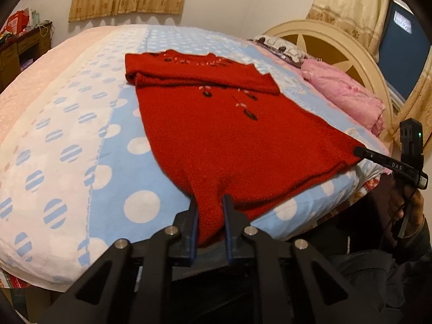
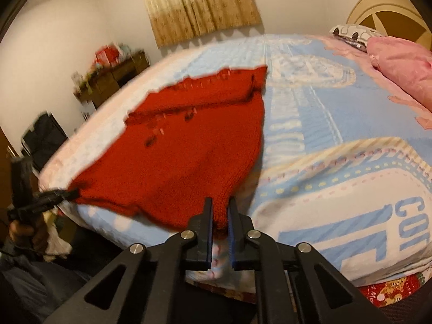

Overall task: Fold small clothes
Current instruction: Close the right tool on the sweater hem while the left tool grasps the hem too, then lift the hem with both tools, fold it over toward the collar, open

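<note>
Left gripper (image 1: 210, 202) and right gripper (image 2: 219, 205) were each clamped on a near hem corner of the red knitted sweater (image 1: 216, 124), which lay spread toward twelve o'clock, sleeves apparently folded across, on the dotted blue bedspread (image 1: 89, 140).

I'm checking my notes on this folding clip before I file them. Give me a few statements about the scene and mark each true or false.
1. Both claws grip the red sweater. True: the left claw and the right claw each pinch its near hem.
2. The sweater lies on a wooden table. False: it lies on a dotted blue bedspread.
3. A pink pillow sits near the headboard. True.
4. The sweater is plain. False: dark and pink decorations mark it.
</note>
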{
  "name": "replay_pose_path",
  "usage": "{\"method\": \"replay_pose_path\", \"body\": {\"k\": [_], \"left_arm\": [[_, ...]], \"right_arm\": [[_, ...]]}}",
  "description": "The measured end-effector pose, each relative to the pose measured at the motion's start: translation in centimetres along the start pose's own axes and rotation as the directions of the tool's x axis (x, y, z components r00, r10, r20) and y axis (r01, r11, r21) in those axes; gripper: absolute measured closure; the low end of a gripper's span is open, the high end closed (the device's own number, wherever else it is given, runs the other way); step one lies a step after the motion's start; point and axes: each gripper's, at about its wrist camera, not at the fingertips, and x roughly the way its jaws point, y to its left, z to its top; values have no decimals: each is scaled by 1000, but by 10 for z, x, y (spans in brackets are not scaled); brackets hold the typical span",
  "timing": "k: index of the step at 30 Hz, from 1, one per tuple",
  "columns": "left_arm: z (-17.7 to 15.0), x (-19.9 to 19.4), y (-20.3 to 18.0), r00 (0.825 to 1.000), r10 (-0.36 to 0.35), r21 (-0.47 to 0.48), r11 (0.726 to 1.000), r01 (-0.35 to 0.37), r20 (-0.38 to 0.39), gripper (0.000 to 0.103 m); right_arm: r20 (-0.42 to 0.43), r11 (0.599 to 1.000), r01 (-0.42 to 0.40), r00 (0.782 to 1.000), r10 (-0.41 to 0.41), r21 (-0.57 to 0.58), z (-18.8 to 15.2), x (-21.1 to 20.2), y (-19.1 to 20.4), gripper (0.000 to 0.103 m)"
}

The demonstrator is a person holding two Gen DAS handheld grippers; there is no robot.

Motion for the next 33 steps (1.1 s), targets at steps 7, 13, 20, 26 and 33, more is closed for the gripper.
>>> {"method": "replay_pose_path", "body": {"k": [7,13,20,26,33], "left_arm": [[11,-11,15,994,-89,-84,992,94,60,88],[31,-25,17,986,-108,-70,991,117,130,88],[70,-28,22,973,-148,-79,983,164,180,88],[97,-23,34,970,-157,-93,980,176,185,89],[135,-23,47,964,-127,-98,983,153,234,89]], "right_arm": [[27,995,-64,998,62,76,5,-4,-11,95],[113,990,-119,987,111,70,26,-24,-6,95],[165,984,-150,977,134,92,63,-22,-7,95],[194,982,-164,970,145,88,96,-14,1,95],[229,984,-161,963,140,73,145,-1,12,95]]}}
